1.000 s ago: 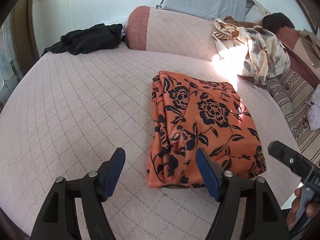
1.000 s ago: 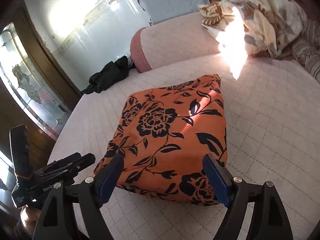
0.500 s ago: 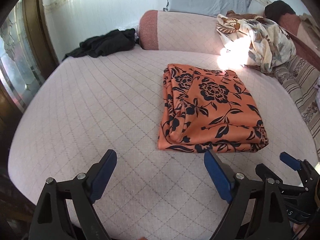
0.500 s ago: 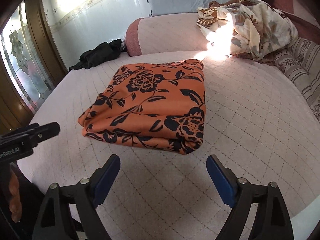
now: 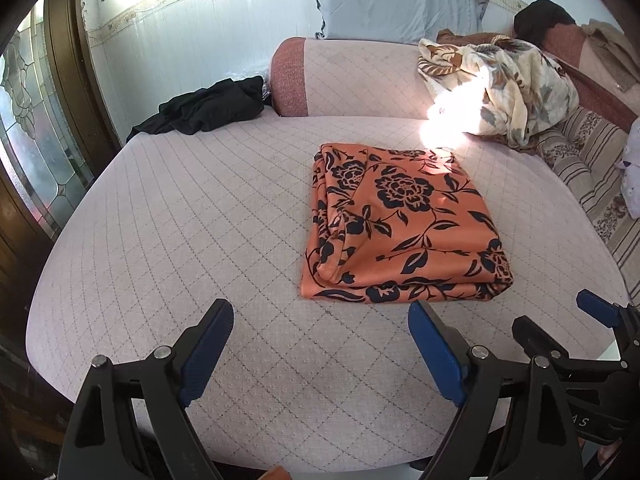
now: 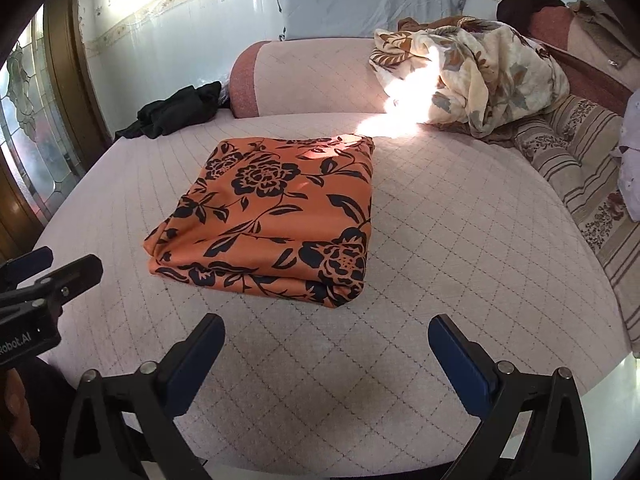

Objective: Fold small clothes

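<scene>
A folded orange cloth with black flowers (image 5: 400,224) (image 6: 280,216) lies flat on the pink quilted bed (image 5: 180,240) (image 6: 460,240). My left gripper (image 5: 320,312) hovers over the bed's near part, just short of the cloth's front left corner, open with nothing between its blue pads. My right gripper (image 6: 327,324) hangs in front of the cloth's near right corner; its jaws are opening, with only bare quilt between them. Each gripper also shows in the other's view: the right gripper (image 5: 560,316) at the right edge, the left gripper (image 6: 60,262) at the left edge.
A black garment (image 5: 208,108) (image 6: 176,114) lies crumpled at the back left beside a pink bolster (image 5: 348,76). A floral blanket (image 5: 504,88) (image 6: 480,84) is heaped at the back right, above striped cushions (image 5: 592,168). A glass-panelled door (image 5: 28,128) stands left.
Both grippers have drawn back from the folded cloth toward the bed's near edge and their jaws have spread wider. The cloth stays where it lay.
</scene>
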`<move>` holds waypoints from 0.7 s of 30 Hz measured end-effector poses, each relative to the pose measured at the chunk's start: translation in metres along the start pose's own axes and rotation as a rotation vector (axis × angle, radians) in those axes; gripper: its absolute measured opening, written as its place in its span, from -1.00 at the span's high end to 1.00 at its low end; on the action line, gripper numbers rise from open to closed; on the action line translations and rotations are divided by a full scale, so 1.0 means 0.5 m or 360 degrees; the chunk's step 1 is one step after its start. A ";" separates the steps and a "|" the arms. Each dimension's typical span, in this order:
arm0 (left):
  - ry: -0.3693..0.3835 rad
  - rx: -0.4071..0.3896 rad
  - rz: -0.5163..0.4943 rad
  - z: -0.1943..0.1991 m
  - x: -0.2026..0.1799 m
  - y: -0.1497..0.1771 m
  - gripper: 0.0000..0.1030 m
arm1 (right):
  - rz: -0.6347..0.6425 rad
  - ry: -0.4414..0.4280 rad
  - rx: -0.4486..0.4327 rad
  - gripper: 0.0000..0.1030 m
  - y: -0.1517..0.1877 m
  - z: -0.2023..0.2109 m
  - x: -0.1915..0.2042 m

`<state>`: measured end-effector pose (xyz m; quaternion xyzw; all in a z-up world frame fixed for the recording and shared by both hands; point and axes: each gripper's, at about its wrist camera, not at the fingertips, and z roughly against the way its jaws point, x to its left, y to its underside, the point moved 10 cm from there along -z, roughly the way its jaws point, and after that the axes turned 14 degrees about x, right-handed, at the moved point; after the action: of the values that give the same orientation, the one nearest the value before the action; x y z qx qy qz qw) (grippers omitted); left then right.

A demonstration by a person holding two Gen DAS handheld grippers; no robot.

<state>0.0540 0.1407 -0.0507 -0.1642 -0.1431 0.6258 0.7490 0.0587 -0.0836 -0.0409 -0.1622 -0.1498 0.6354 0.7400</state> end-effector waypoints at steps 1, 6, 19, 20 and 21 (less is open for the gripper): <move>0.0012 -0.0009 0.0007 0.004 0.002 -0.001 -0.74 | 0.0009 -0.0001 0.0000 -1.00 -0.001 0.006 0.005; 0.0032 -0.0008 0.0024 0.013 0.011 -0.002 -0.81 | 0.0043 0.0015 0.0002 -1.00 -0.008 0.027 0.030; -0.0002 -0.0029 0.0056 0.024 0.029 -0.008 -0.82 | 0.0079 0.0040 -0.0030 -1.00 -0.026 0.059 0.068; -0.0001 -0.0025 0.0059 0.022 0.028 -0.009 -0.82 | 0.0083 0.0045 -0.0032 -1.00 -0.027 0.059 0.068; -0.0005 -0.0025 0.0058 0.022 0.028 -0.010 -0.82 | 0.0086 0.0046 -0.0031 -1.00 -0.028 0.059 0.067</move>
<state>0.0563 0.1544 -0.0387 -0.1717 -0.1462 0.6385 0.7359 0.0636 -0.0508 -0.0079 -0.1825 -0.1410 0.6512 0.7231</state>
